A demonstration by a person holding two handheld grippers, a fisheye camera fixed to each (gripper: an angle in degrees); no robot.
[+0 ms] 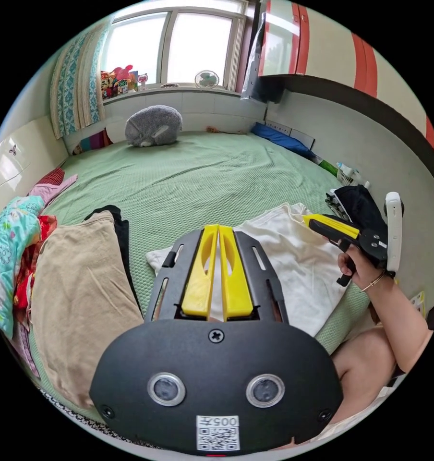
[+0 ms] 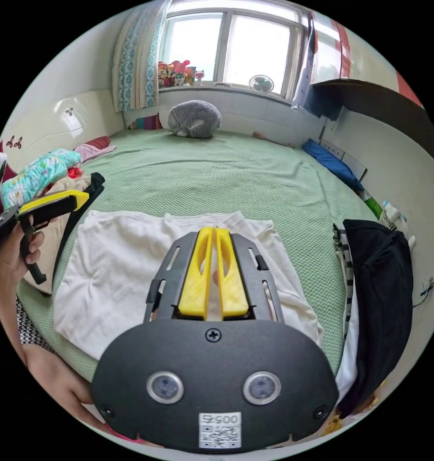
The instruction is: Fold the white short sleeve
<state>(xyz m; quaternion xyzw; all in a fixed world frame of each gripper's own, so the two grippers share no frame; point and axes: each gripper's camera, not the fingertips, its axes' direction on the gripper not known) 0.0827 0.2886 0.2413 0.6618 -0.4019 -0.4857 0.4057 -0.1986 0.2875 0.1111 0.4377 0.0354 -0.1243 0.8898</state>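
On the green bed (image 2: 236, 177), the white shirt (image 2: 116, 269) lies flat at the near edge; left gripper (image 1: 219, 229) and right gripper (image 2: 214, 231) both clenched, empty

Two grippers are showing: the left gripper (image 1: 219, 229) and the right gripper (image 2: 214, 231). One white short sleeve (image 2: 126, 259) is lying on the one green bed (image 2: 236, 177). One grey plush toy (image 2: 194, 119) is sitting there, one tan garment (image 1: 78, 297) and one black garment (image 2: 382, 288) are lying alongside, and one small fan (image 2: 261, 83) is standing on the sill.
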